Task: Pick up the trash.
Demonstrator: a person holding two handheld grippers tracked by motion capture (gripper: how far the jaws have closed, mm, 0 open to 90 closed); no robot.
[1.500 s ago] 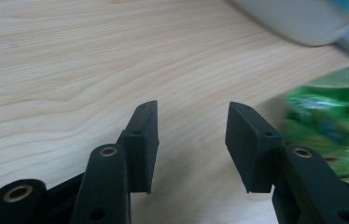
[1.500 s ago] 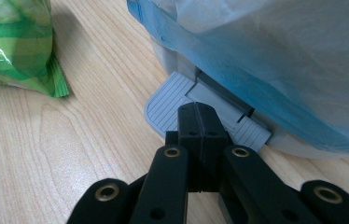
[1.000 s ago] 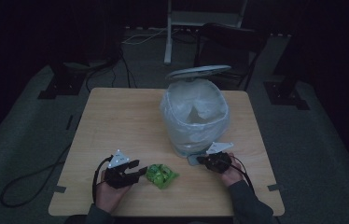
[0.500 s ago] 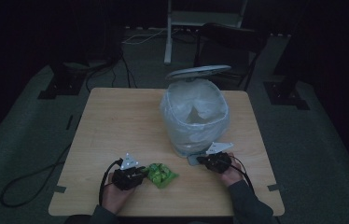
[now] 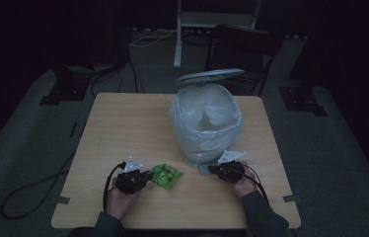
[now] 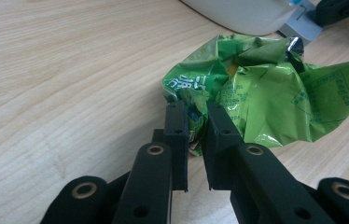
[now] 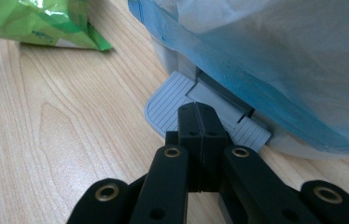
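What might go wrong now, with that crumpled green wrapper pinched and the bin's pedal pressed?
The left gripper pinches only an edge fold of the crumpled green foil wrapper, so it may slip free when lifted. The right gripper, shut, presses the grey ribbed pedal of the bag-lined white bin; sliding off would drop the lid.

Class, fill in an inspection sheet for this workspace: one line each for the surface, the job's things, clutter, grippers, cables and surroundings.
Surface: light wooden table, bare apart from the items below.
Job's things: crumpled green foil wrapper lying on the table; white pedal bin lined with a translucent plastic bag, lid raised, grey ribbed foot pedal at its base.
Clutter: nothing seen.
Grippers: left gripper has just been closing, its fingers pinching the wrapper's edge; right gripper shut, its tip on the pedal.
Cables: black cable trailing off the table's left side onto the floor.
Surroundings: dark room, grey carpet, metal stand behind the table.
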